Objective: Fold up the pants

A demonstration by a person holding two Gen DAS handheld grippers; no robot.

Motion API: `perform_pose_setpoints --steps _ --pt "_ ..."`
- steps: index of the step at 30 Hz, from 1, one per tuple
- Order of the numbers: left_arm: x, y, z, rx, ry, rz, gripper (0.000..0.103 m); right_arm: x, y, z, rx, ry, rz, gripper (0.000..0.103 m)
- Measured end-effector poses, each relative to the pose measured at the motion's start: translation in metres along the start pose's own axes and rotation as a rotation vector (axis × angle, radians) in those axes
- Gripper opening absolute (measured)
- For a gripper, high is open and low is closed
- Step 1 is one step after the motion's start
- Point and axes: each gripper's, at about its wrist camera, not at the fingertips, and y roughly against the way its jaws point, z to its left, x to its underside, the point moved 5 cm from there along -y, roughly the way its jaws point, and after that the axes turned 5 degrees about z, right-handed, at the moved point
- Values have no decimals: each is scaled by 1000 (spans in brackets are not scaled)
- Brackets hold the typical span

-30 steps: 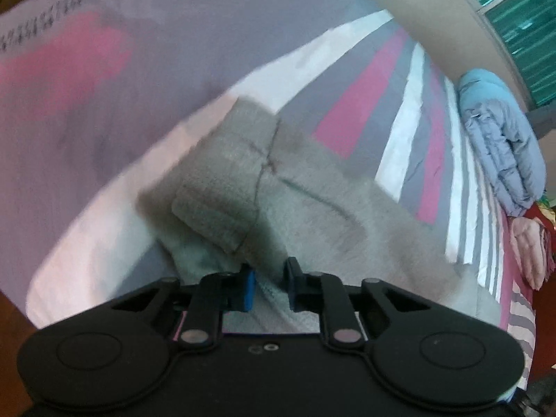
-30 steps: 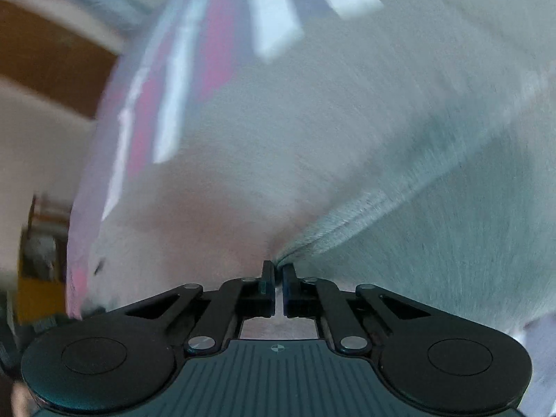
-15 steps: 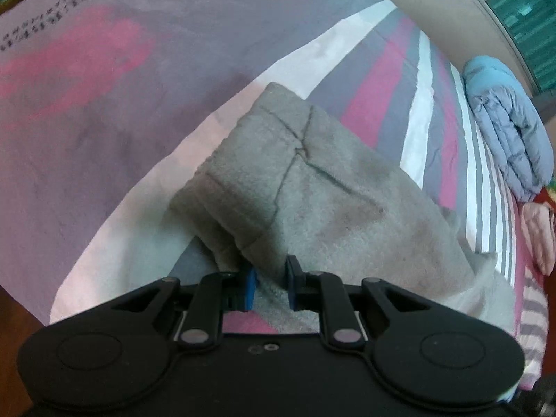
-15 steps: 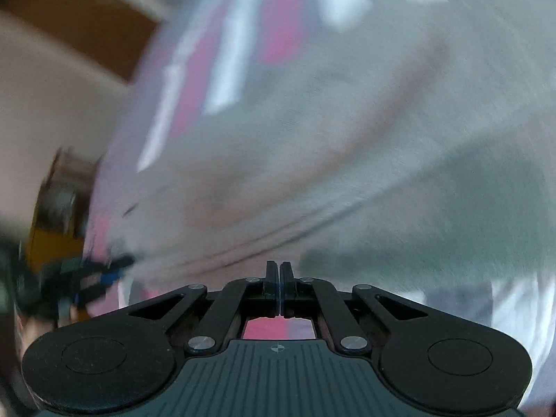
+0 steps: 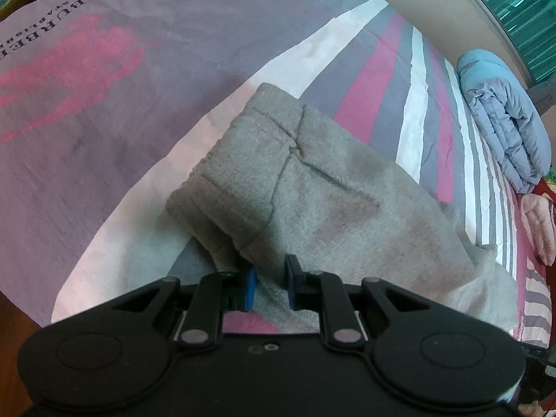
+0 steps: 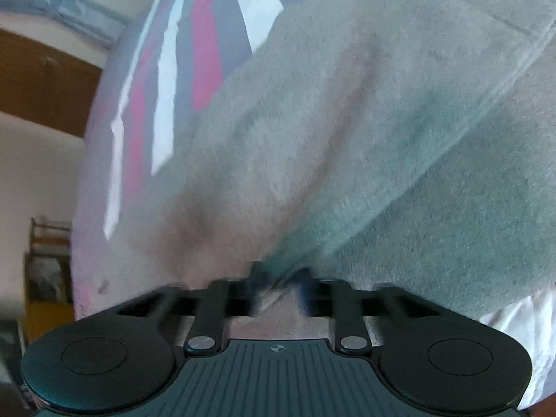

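The grey fleece pants (image 5: 312, 201) lie folded on the striped bed sheet (image 5: 375, 104), waistband end toward the far left. My left gripper (image 5: 270, 286) sits at the near edge of the pants; its blue-padded jaws stand a little apart with grey fabric lying between them. In the right wrist view the pants (image 6: 347, 139) fill most of the frame. My right gripper (image 6: 278, 278) is open at the fabric's near edge, its fingertips blurred, with a fold of fabric just in front of the gap.
A rolled light-blue quilt (image 5: 504, 121) and a pink garment (image 5: 542, 229) lie at the far right of the bed. A purple-and-pink printed sheet (image 5: 87, 87) covers the left. A wooden wardrobe (image 6: 41, 80) and a yellow stand (image 6: 45, 299) are off the bed's left.
My right gripper went from shut to open and released the fabric. My left jaws have widened slightly, and the left view has pulled back a little from the pants.
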Motion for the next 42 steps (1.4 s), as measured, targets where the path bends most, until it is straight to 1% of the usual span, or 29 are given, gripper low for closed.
perform_pose_setpoints --steps 3,4,6,8,9,11,14,15,17,18,19,20,21,22,23,24,25,27,28,29,31,34,35,36,37,38,39,41,42 --pt "1 -4 -2 -18 -3 4 8 -4 -10 5 1 -6 24 20" --pt "2 -5 -3 -27 -5 4 8 -4 -11 6 2 -3 16 18" --pt "2 -5 -7 -51 -17 -2 8 -5 -6 3 44 65 -4 9" --pt "1 0 -13 -66 -54 -24 8 2 3 19 59 131 -37 7" --pt "0 4 -16 -65 -77 -38 8 5 9 28 63 189 -73 7" --pt "-7 15 -19 -54 -106 -68 8 11 28 48 49 275 -137 7" --pt "-19 28 -15 -53 -126 -107 8 25 54 77 -20 347 -174 5" --pt "-21 27 -10 -52 -118 -101 8 32 59 83 -36 373 -178 5" --pt "-13 12 0 -57 -94 -39 8 47 49 90 -41 411 -178 5" --pt "-5 3 4 -61 -96 -10 8 54 40 87 -19 430 -169 5" --pt "1 -1 3 -67 -105 -6 8 58 26 79 24 449 -160 5" --pt "6 -2 3 -66 -113 -12 8 60 13 66 57 432 -138 5" --pt "8 -2 2 -60 -113 -15 8 61 3 53 70 380 -104 5" --pt "9 -2 3 -53 -101 -14 8 62 -2 43 77 353 -89 5" --pt "8 -2 5 -45 -87 -12 8 64 -8 39 89 357 -87 5" --pt "6 -2 6 -38 -74 -8 11 66 -12 38 103 376 -95 5" --pt "5 -2 8 -27 -61 -4 11 66 -13 40 107 383 -99 5" --pt "1 3 11 13 -25 2 20 66 -14 43 111 389 -113 5" --pt "-1 8 13 21 -9 -6 20 65 -11 41 113 389 -121 5" --pt "-2 14 15 28 -4 -16 20 65 -13 41 111 382 -110 5" --pt "-5 27 19 34 6 -35 20 66 -18 41 104 393 -57 5" --pt "-10 46 27 29 37 -74 20 65 -15 42 98 374 -49 6" --pt "-12 51 28 15 34 -89 20 65 -14 39 91 360 -47 7" --pt "-14 56 28 -11 26 -106 20 64 -13 38 85 348 -43 16" --pt "-15 58 25 -30 15 -119 20 63 -7 38 87 344 -46 33" --pt "-18 59 21 -40 0 -128 20 63 -5 38 88 351 -55 45" --pt "-19 59 17 -41 -12 -129 20 64 -2 38 91 363 -71 65" --pt "-20 54 9 -26 -15 -121 20 67 2 39 104 389 -107 66" --pt "-20 49 4 -22 -21 -112 20 67 3 40 103 400 -107 66"
